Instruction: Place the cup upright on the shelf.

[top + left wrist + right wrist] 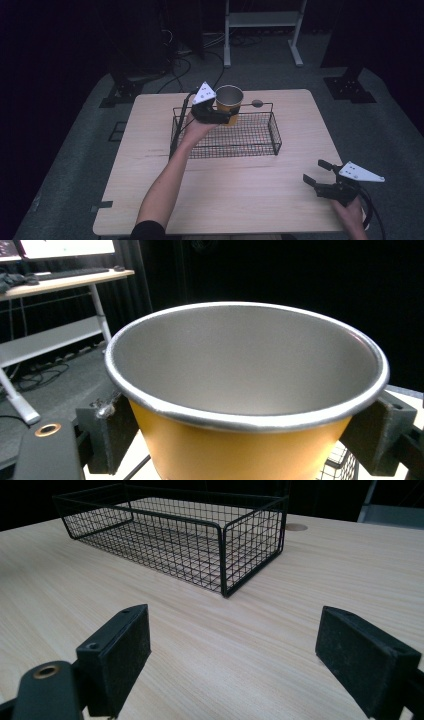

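Yellow cup [229,104], silver rim, grey inside

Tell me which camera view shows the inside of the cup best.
The left gripper view: the cup sits close between that gripper's jaws, its grey inside open to the camera. The high view shows the cup small above the basket, its inside barely visible.
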### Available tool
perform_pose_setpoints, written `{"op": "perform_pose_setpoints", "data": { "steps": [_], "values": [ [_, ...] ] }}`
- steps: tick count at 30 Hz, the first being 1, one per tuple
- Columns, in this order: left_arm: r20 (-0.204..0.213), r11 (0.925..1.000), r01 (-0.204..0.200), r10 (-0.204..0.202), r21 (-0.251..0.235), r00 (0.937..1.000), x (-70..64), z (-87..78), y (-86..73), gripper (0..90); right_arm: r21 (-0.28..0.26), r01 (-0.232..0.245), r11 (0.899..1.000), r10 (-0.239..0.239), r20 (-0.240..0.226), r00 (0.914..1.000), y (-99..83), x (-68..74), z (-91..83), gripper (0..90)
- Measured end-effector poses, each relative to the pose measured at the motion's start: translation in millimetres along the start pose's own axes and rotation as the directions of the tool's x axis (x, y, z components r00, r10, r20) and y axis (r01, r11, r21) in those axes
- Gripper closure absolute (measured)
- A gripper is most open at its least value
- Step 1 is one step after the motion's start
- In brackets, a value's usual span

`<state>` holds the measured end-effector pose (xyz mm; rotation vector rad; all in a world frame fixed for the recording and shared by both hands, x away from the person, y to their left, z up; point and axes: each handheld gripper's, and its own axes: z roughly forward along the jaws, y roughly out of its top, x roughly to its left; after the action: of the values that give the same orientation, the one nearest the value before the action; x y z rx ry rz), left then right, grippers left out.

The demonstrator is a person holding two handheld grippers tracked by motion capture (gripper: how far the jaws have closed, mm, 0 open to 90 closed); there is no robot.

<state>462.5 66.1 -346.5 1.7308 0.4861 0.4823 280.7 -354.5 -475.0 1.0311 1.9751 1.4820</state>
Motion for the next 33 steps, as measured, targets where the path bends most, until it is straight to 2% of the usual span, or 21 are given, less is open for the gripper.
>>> {"op": "perform_pose_setpoints", "data": {
  "steps": [5,12,19,24,28,31,33],
  "values": [
    [0.027,0.9994,0.035,-0.035,-0.003,0.999,11.8,4.1,-9.9,14.0,0.0,0.006,1.0,-0.006,-0.001,1.0,0.0,0.0,0.1,13.4],
    [0.071,0.9985,0.032,-0.035,0.043,0.9969,17.3,9.4,-21.7,14.0,-0.001,0.008,1.0,-0.008,-0.002,1.0,0.0,0.1,0.2,13.4],
    [0.104,0.9966,0.004,-0.013,0.082,0.9945,20.5,15.6,-29.4,13.9,-0.001,0.008,1.0,-0.008,-0.003,1.0,-0.1,0.2,0.1,13.4],
    [0.11,0.9903,-0.042,0.028,0.133,0.9936,23.3,20.7,-35.5,13.9,-0.001,0.006,1.0,-0.006,-0.004,1.0,0.0,-0.1,0.0,13.4],
    [0.111,0.9898,-0.034,0.019,0.138,0.9936,25.5,23.5,-40.8,13.8,0.0,0.01,1.0,-0.01,-0.005,0.9999,-0.1,0.3,0.2,13.4],
    [0.132,0.9837,-0.049,0.026,0.173,0.991,25.6,26.9,-44.7,13.7,-0.001,0.009,1.0,-0.009,-0.006,0.9999,-0.1,0.3,0.1,13.4],
    [0.15,0.9799,-0.045,0.016,0.194,0.9885,26.6,29.0,-47.9,13.7,0.0,0.011,1.0,-0.011,-0.007,0.9999,-0.1,0.4,0.2,13.4]
  ]
}}
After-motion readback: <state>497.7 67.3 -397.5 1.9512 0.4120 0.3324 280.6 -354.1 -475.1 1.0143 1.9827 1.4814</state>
